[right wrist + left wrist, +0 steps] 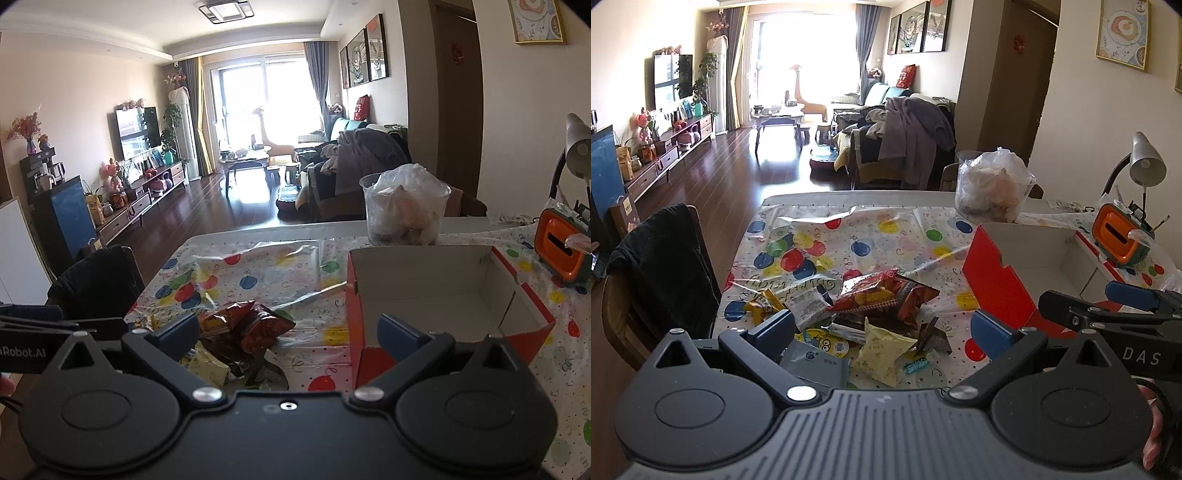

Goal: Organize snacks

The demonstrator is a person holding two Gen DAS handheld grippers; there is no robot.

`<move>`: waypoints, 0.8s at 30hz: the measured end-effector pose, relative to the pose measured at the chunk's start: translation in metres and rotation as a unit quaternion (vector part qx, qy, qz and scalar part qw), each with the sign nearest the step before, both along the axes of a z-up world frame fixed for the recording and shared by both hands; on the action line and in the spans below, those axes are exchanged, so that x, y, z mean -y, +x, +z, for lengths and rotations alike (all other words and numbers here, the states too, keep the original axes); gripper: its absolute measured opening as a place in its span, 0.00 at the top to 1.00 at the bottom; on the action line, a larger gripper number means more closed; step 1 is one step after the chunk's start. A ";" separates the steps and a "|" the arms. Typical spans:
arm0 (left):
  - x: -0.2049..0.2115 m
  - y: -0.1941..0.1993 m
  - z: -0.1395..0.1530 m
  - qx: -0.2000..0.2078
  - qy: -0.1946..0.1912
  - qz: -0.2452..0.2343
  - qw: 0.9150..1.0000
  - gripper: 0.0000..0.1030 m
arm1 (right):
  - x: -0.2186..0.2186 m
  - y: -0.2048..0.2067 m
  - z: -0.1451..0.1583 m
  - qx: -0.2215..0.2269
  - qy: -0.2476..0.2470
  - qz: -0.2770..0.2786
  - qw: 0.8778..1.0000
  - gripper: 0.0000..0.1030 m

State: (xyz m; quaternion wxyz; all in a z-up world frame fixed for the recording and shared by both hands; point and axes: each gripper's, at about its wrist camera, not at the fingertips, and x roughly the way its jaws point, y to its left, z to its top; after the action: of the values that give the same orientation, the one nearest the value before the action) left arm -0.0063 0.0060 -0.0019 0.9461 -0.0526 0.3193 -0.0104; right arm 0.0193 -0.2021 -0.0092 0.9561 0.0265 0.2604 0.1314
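A pile of snack packets lies on the balloon-print tablecloth [871,236]: a red chip bag [886,295], a pale yellow packet [881,349], a grey packet [816,363], a yellow wrapper [762,304]. An open red cardboard box [997,284] with a white inside stands to their right. My left gripper [882,328] is open and empty, hovering just above the pile. My right gripper [290,332] is open and empty, between the chip bag [243,321] and the box [436,288]. It also shows in the left wrist view [1115,299].
A clear tub lined with a plastic bag [993,188] stands behind the box. An orange and green container [1119,236] and a desk lamp [1145,162] are at the far right. A chair with a black garment [661,266] is at the table's left edge.
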 end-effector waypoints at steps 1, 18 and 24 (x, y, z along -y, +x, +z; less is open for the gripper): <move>0.000 0.000 0.000 0.000 0.000 -0.002 1.000 0.01 | 0.000 0.000 0.000 -0.001 -0.001 0.000 1.000 0.00; 0.000 0.004 0.000 0.001 0.000 -0.001 1.000 0.01 | -0.003 0.004 0.001 -0.005 -0.002 0.003 1.000 0.00; -0.008 0.017 -0.003 -0.008 -0.004 -0.001 1.000 0.01 | -0.009 0.012 0.000 -0.012 -0.006 0.007 1.000 0.00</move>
State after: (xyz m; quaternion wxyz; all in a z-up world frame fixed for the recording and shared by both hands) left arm 0.0102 0.0136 -0.0053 0.9432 -0.0561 0.3271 -0.0125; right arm 0.0312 -0.1935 -0.0093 0.9523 0.0207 0.2725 0.1359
